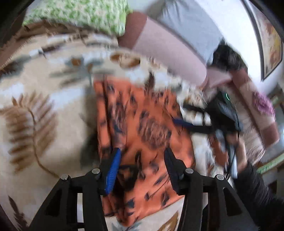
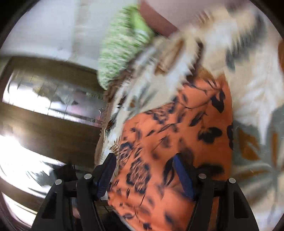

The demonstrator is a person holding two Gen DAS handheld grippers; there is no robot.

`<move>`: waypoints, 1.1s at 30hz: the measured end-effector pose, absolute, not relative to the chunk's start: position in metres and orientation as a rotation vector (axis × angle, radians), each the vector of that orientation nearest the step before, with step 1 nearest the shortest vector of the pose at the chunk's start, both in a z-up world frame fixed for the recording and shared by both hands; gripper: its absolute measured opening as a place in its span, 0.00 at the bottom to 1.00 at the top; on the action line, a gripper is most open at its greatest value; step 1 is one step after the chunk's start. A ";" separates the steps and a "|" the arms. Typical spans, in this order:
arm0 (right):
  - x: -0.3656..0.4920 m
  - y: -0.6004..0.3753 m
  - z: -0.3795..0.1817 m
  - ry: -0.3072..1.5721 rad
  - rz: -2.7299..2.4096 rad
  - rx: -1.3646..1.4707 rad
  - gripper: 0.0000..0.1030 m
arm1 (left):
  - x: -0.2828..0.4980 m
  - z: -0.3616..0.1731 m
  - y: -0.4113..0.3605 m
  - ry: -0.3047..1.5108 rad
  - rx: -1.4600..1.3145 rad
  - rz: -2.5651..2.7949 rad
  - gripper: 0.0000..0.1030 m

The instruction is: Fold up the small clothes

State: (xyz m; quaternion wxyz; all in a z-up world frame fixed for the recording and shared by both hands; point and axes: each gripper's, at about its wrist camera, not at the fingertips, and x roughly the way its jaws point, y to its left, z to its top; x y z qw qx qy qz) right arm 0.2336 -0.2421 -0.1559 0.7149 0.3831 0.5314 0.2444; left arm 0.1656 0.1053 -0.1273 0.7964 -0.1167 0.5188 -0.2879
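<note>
1. Two grippers are over the bed from where I watch, and both views are smeared with blur, so fine detail is lost to me.
2. The orange garment (image 1: 142, 135), printed with dark flowers and leaves, lies on the cream blanket (image 1: 44, 99) with its brown fern pattern. It is partly bunched into long folds on its left side in the left wrist view.
3. My left gripper (image 1: 142, 156) hangs over the near part of the garment, jaws parted about halfway. I see cloth between and below the blue pads (image 1: 113, 170), but they do not press on it; nothing is held.
4. My right gripper (image 2: 143, 161) also stands with its jaws apart, fairly wide, above the garment's edge (image 2: 177, 135). Its pads look clear of the fabric, so no grip there either.
5. In the left wrist view the right gripper (image 1: 195, 117) reaches in from the right, over the garment's far right edge, with a dark sleeve (image 1: 257, 186) behind it.
6. Around the work: a green patterned pillow (image 1: 79, 16) at the head of the bed, and a pink bolster (image 1: 168, 44) beside it.
7. The bed's edge (image 2: 104, 124) runs just left of the right gripper; beyond it is a dark wooden cabinet with shiny panels (image 2: 53, 99).
</note>
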 end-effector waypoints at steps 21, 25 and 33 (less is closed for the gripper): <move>0.130 -0.231 -0.142 1.143 0.507 0.695 0.75 | 0.166 -0.159 0.103 1.221 -0.160 -0.359 0.80; 0.117 -0.230 -0.100 1.052 0.459 0.573 0.76 | 0.161 -0.147 0.104 1.201 -0.167 -0.325 0.80; 0.108 -0.210 -0.096 1.055 0.527 0.582 0.76 | 0.136 -0.110 0.098 1.079 -0.130 -0.242 0.80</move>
